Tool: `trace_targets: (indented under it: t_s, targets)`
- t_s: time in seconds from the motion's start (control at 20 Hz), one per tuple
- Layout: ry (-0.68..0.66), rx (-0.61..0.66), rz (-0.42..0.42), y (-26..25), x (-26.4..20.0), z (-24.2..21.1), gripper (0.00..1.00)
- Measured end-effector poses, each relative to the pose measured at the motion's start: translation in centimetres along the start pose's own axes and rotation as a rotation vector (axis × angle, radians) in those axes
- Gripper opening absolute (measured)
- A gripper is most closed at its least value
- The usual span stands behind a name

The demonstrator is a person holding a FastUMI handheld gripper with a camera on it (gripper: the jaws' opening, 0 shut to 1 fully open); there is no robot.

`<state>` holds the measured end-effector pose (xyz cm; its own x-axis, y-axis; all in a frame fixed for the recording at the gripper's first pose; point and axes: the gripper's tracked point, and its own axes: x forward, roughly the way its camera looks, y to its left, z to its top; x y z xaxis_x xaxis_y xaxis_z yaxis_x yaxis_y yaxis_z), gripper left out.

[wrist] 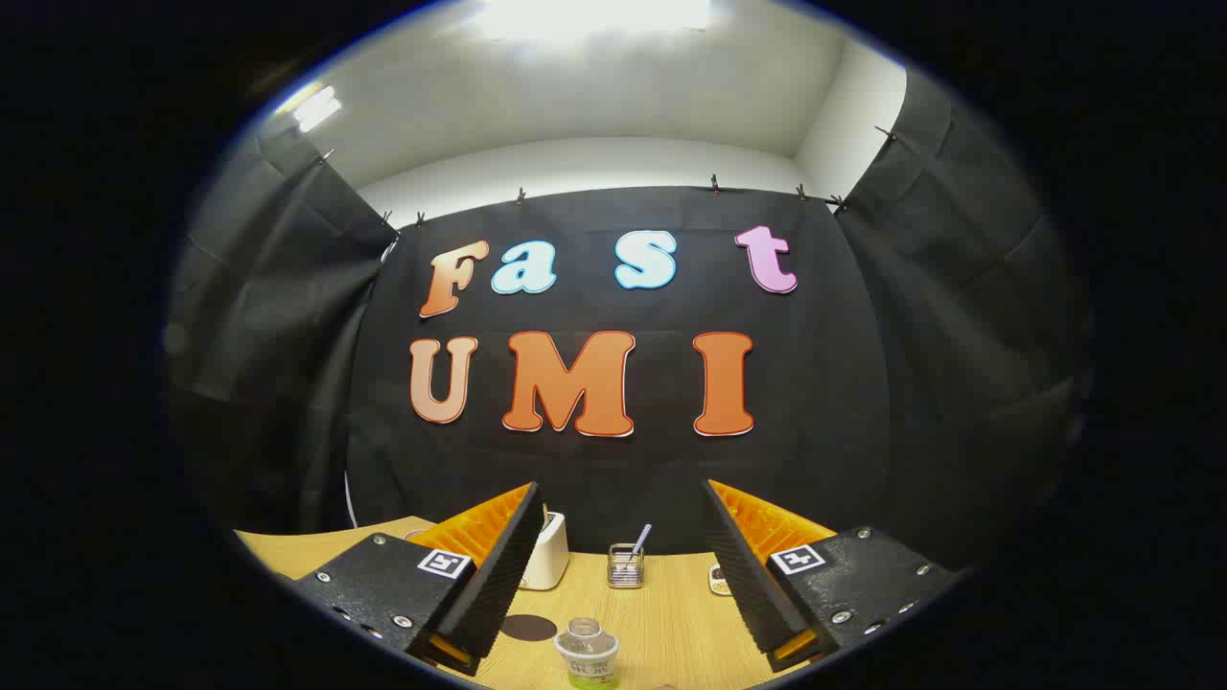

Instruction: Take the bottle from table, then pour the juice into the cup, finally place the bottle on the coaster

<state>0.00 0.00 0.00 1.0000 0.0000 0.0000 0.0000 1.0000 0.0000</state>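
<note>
Gripper view looks forward along the two fingers of the gripper (621, 575), which stand wide apart with nothing between the pads; neither finger touches any object. One finger (498, 575) rises at about ten o'clock from the gap's middle and the other finger (743, 575) at about two o'clock, each with a square coded marker on its mount. Low in the gap, at six o'clock from the midpoint between the fingertips, stands the bottle (587, 652), upright on the wooden table (671, 632), seen from above so that its clear open mouth and a band of label show; it is apart from both fingers. Just beside the bottle, at about ten o'clock from it and close under the first finger, lies the coaster (528, 628), a dark round disc flat on the table with nothing on it. Farther out, at twelve o'clock from the bottle and beyond the fingertips, sits the cup (625, 565), a small clear glass with a spoon or stirrer leaning in it. At nine o'clock from the cup is a white container (548, 561), partly hidden by the first finger. A small pale object (717, 579) peeps beside the second finger, too hidden to identify.
</note>
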Motion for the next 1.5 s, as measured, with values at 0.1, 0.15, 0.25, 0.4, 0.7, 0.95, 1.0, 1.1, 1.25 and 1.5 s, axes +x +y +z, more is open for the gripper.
trace_targets:
  t_s: [0.1,0.15,0.25,0.4,0.7,0.95,1.0,1.1,1.25,1.5]
  targets:
    - [0.008,0.000,0.000,0.0,0.1,-0.3,0.97]
    - [0.012,0.004,0.002,0.1,0.0,-0.5,0.97]
    - [0.017,0.017,0.009,0.3,0.0,-0.6,0.98]
    - [0.024,0.030,0.013,0.3,0.1,-0.6,0.98]
    - [0.019,0.027,0.006,-0.1,-0.1,-0.4,0.98]
    - [0.024,0.032,0.008,-0.1,-0.1,-0.7,0.98]
    - [0.025,0.032,0.008,-0.1,-0.1,-0.8,0.97]
    - [0.027,0.035,0.007,-0.2,-0.1,-0.9,0.97]
    - [0.038,0.048,0.014,0.0,-0.1,-1.5,0.97]
    - [0.056,0.055,0.016,0.1,-0.1,-2.4,0.98]
